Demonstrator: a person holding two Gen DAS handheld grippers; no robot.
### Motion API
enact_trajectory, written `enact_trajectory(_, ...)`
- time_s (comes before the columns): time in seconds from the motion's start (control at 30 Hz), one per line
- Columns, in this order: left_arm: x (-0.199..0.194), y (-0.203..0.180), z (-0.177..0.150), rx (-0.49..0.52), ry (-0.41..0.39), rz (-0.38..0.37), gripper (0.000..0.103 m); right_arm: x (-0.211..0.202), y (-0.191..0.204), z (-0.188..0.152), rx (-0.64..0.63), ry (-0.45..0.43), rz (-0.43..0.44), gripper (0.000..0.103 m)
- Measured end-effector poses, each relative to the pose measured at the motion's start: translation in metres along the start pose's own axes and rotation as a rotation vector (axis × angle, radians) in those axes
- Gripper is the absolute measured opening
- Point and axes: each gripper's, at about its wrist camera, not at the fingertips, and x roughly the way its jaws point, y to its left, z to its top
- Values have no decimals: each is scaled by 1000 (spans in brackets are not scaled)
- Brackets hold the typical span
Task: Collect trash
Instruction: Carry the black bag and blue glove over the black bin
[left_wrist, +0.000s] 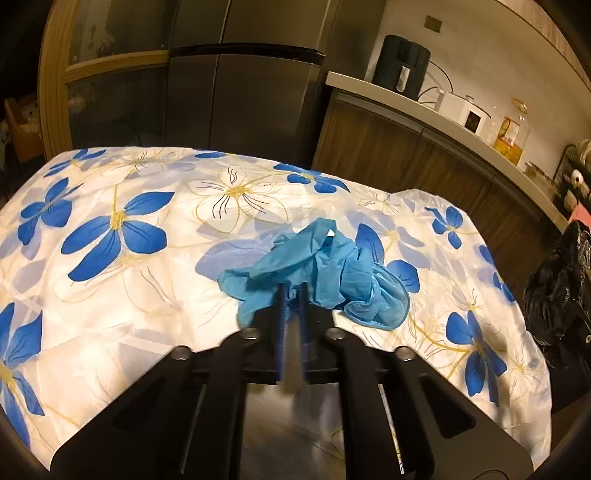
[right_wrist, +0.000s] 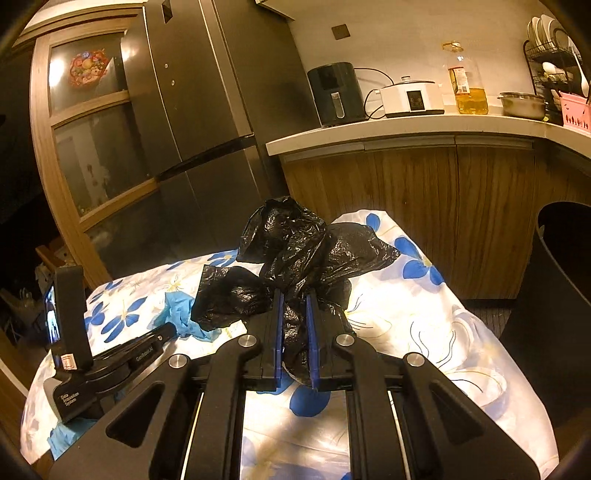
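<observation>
Blue glove (left_wrist: 317, 266) pinched by the left tool (left_wrist: 293, 291) on the flowered counter (left_wrist: 110, 314).
The right tool (right_wrist: 294, 295) is clamped on a crumpled black bag (right_wrist: 295, 240).

The crumpled light-blue disposable glove (left_wrist: 317, 266) looks like thin, smooth rubbery film with a faint sheen, lying on a glossy white cloth printed with blue flowers (left_wrist: 122, 229) that creases softly. The crinkled black plastic rubbish bag (right_wrist: 295, 243) is shiny and wrinkled, while the tall dark refrigerator (right_wrist: 195, 110) shows brushed metal and the brown cabinet fronts (right_wrist: 424, 206) a matt wood grain.
</observation>
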Motion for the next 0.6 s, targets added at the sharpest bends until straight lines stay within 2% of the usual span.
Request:
enact_trajectory(0.3,-26,1,1,-34,-64,-41,0,-22,0,2,-10,-28,-2,12)
enact_trajectory(0.6,-77,-30,2,28,-155,-79,0,-54,-10,9,12,-66,8,12)
